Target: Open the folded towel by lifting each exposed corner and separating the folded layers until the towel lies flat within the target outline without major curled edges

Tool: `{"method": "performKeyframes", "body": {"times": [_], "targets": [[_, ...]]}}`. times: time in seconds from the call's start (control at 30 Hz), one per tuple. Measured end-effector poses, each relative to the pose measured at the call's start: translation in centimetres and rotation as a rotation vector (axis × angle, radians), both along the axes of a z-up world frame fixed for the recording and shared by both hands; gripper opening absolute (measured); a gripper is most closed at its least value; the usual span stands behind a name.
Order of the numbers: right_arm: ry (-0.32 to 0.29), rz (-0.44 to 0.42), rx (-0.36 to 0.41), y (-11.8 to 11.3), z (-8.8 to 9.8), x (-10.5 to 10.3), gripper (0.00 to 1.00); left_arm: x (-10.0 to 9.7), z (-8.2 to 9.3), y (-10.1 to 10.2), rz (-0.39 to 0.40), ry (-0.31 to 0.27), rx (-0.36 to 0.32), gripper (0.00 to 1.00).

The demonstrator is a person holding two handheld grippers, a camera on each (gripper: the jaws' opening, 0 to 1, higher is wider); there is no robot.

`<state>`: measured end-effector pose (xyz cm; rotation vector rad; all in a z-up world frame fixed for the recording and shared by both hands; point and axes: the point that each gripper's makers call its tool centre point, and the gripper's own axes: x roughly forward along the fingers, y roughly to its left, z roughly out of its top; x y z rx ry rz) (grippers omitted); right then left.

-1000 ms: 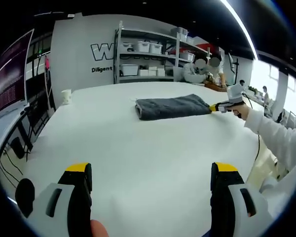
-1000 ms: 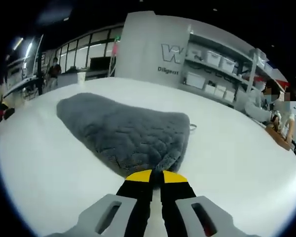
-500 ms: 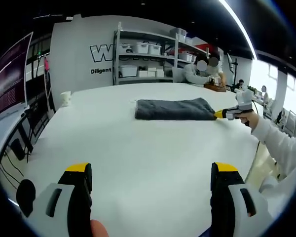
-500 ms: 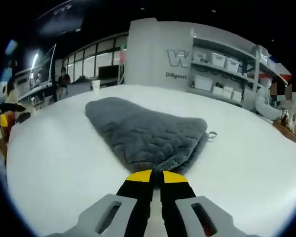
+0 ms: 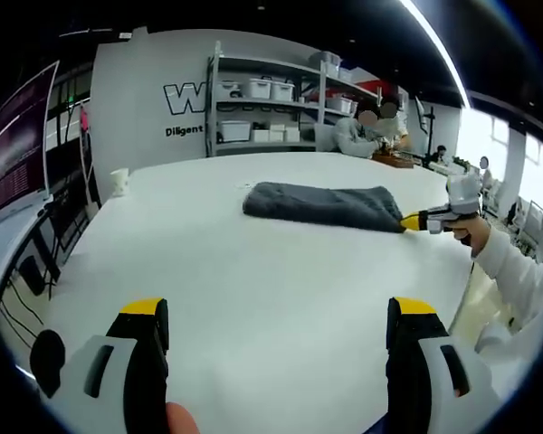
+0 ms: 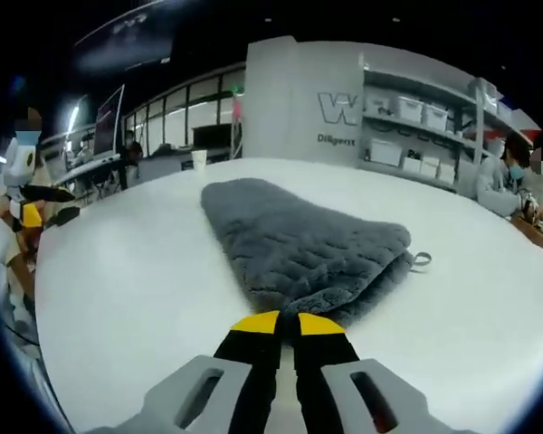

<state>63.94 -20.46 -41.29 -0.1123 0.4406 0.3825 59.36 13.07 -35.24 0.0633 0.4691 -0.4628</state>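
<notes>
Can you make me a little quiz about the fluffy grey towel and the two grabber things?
1. True or false: the right gripper is shut on a corner of the grey towel.
2. What is the left gripper doing? A) pinching the towel B) open, with nothing between its jaws C) holding the white cup
3. Fill in: the towel lies on a big ____ table.

Key: 1 true. 2 B: in the left gripper view its jaws stand wide apart over bare table, far from the towel. 3 white.
</notes>
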Motion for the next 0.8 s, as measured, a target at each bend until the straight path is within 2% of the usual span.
{"method": "performKeyframes", "body": {"times": [0.3, 0.8], "targets": [[-0.019, 0.016, -0.001, 2.6, -0.1, -1.1, 0.0, -0.3, 0.2, 0.1, 0.001, -0.003, 0.001, 1.0], [-0.028, 0.176, -0.049, 9.7, 0.0, -2.9, 0.0, -0.1, 0.2, 0.3, 0.005, -0.002, -0.004, 1.0]]}}
